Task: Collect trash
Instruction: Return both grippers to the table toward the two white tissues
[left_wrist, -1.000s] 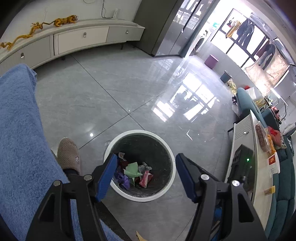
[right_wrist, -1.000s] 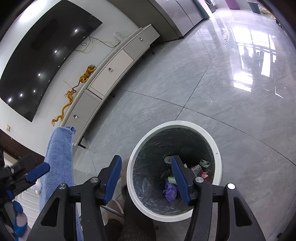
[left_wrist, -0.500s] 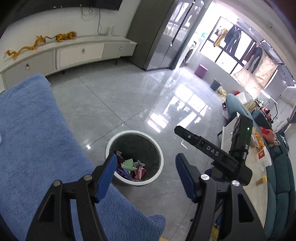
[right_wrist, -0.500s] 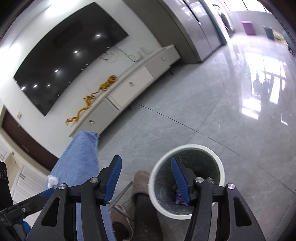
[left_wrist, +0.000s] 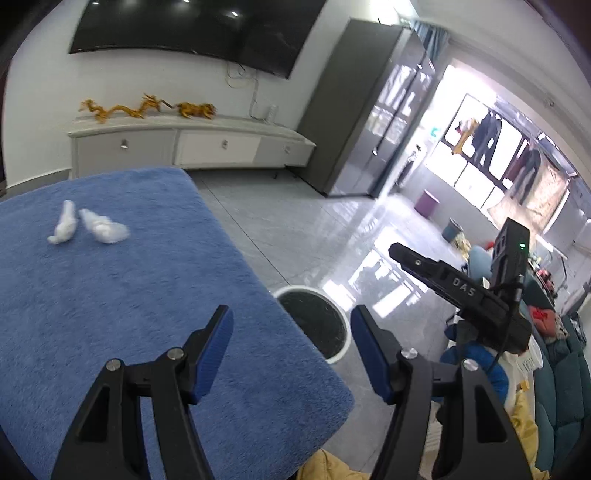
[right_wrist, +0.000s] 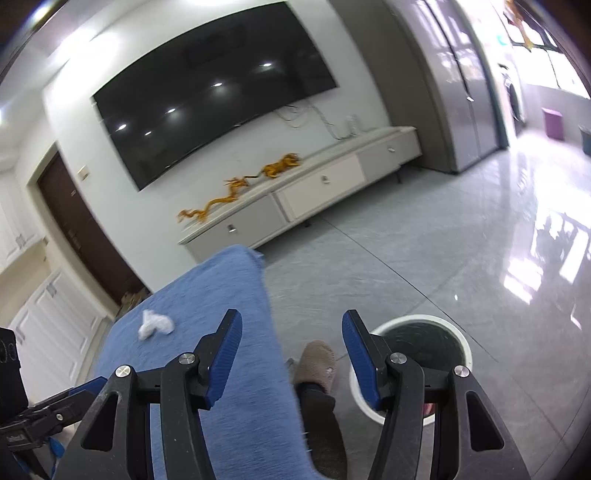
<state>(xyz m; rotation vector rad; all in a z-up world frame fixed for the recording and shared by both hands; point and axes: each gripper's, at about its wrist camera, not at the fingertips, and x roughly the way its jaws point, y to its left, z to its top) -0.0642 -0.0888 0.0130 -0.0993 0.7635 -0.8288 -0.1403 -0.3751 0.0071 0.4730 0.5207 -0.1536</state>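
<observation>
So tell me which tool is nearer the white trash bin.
Right. The right tool hangs just beside the white trash bin; the left tool is over the blue cloth, farther off.

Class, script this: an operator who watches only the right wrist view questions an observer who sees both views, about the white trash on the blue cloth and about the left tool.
Operator: I see one white clump on the blue cloth. Is that all?
Observer: No. The left wrist view shows two tissue wads, one lying beside the other.
Operator: I barely see the left tool. Is it holding anything?
Observer: Nothing. Its jaws stand open and empty over the cloth's edge.
</observation>
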